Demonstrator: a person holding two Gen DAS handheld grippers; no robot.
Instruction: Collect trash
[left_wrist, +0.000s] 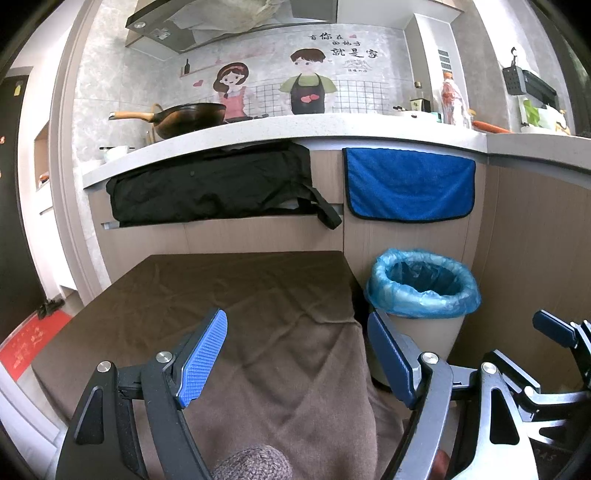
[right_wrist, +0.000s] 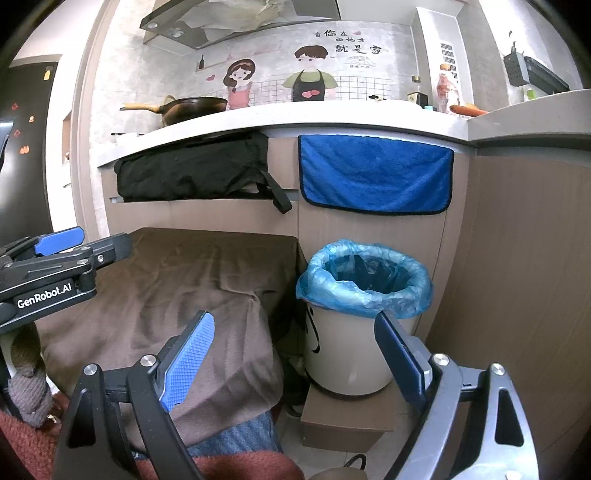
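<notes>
A white trash bin with a blue plastic liner stands on a low wooden box, right of a small table under a brown cloth. No trash shows on the cloth. My left gripper is open and empty, held over the cloth's near right part. My right gripper is open and empty, held in front of the gap between table and bin. The right gripper also shows at the right edge of the left wrist view, and the left gripper at the left edge of the right wrist view.
A kitchen counter runs behind, with a wok, bottles and a carrot on it. A black bag and a blue towel hang from its front. A wood panel wall stands right of the bin. A red mat lies left.
</notes>
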